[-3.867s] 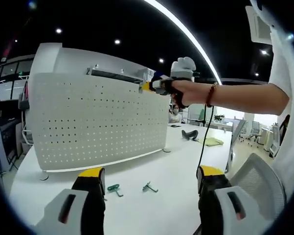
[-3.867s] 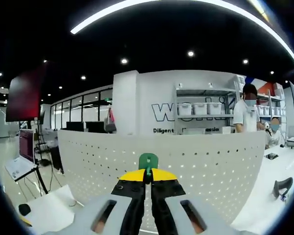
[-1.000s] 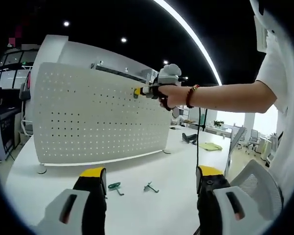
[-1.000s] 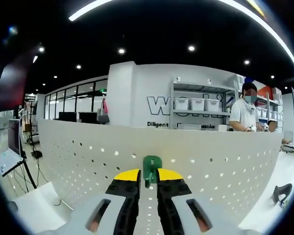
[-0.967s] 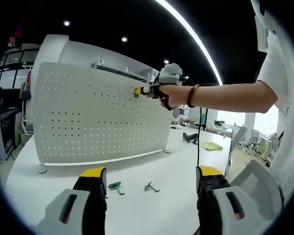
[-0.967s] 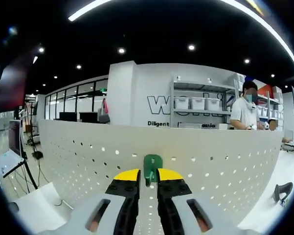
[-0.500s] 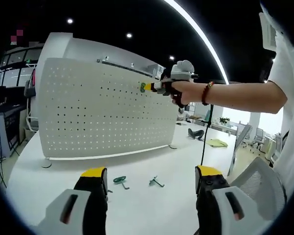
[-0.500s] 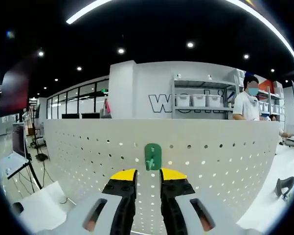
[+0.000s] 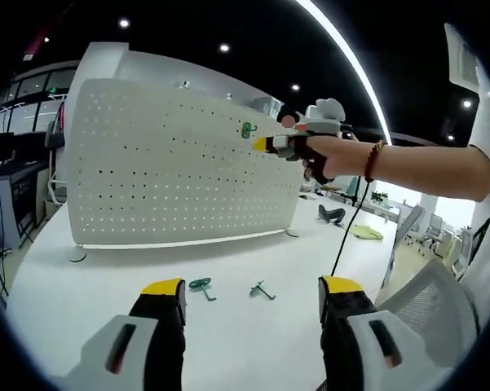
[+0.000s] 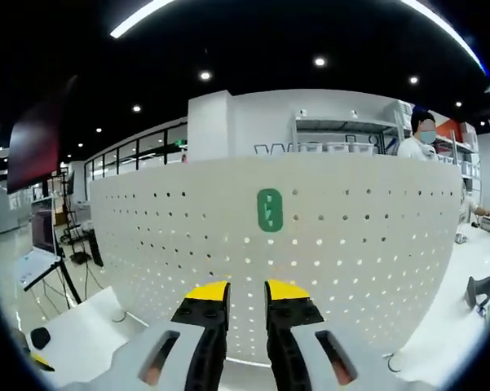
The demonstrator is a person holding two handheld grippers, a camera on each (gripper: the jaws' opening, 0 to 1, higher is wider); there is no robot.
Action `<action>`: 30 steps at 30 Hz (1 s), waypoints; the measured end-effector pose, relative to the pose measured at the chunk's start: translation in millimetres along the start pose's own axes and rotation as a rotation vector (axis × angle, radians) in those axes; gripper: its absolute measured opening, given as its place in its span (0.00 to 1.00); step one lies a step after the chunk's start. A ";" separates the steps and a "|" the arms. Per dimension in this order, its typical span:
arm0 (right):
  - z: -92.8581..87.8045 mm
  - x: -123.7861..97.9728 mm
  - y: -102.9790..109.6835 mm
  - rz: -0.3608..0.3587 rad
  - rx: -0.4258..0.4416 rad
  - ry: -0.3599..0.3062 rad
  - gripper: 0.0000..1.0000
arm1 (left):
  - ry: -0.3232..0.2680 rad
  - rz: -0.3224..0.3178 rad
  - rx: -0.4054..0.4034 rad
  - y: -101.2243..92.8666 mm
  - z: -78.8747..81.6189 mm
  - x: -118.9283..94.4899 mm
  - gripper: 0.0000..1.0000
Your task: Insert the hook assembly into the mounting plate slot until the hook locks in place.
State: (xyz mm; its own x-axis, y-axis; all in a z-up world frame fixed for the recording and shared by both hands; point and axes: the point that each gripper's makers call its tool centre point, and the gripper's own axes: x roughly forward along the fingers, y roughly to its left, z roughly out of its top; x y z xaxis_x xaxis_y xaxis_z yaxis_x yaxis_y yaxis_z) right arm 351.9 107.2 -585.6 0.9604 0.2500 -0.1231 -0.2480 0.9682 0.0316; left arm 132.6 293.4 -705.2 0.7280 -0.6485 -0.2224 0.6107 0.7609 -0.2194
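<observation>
A white perforated mounting plate (image 9: 179, 163) stands upright on the white table (image 9: 81, 301). A green hook assembly (image 9: 248, 129) hangs on the plate near its top edge; in the right gripper view the hook (image 10: 269, 209) sits flat on the plate (image 10: 359, 236), clear of the jaws. My right gripper (image 10: 247, 292) is a short way back from the hook, its jaws slightly apart with nothing between them. A hand holds the same gripper (image 9: 265, 144) just right of the hook. My left gripper (image 9: 253, 287) is wide open and empty over the table.
Two loose green hooks (image 9: 201, 285) (image 9: 262, 289) lie on the table ahead of the left gripper. A black object (image 9: 333, 215) and a yellow-green cloth (image 9: 365, 232) lie at the far right, near a chair (image 9: 428, 285). A person (image 10: 420, 138) stands behind the plate.
The right gripper has opened and let go of the green hook, which stays on the plate. That gripper has drawn back from it. The left gripper stays open.
</observation>
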 end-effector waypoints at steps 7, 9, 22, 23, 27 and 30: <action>-20.2 -14.6 -0.2 0.005 0.019 0.024 0.15 | 0.038 -0.011 0.008 0.5 -6.6 5.7 0.67; -27.4 -19.3 -2.8 0.002 0.032 0.029 0.15 | 0.053 -0.009 0.007 1.1 -10.2 7.8 0.66; -53.7 -52.2 -28.6 -0.069 0.072 0.037 0.12 | 0.130 0.059 0.050 24.9 -27.7 22.7 0.62; -55.7 -53.6 -28.7 -0.052 0.105 0.039 0.12 | 0.132 0.064 0.048 27.8 -28.7 23.6 0.62; -58.8 -60.6 -31.4 -0.061 0.083 0.041 0.13 | 0.155 0.078 0.051 35.0 -34.5 26.6 0.59; -61.4 -64.3 -29.9 -0.047 0.084 0.038 0.13 | 0.176 0.082 0.056 39.1 -39.3 30.5 0.58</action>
State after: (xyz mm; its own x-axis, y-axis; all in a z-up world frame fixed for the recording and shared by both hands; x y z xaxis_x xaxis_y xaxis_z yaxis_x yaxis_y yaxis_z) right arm 289.8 62.1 -639.6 0.9648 0.2056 -0.1641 -0.1897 0.9760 0.1073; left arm 166.4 302.4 -757.8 0.7135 -0.5745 -0.4011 0.5714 0.8084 -0.1413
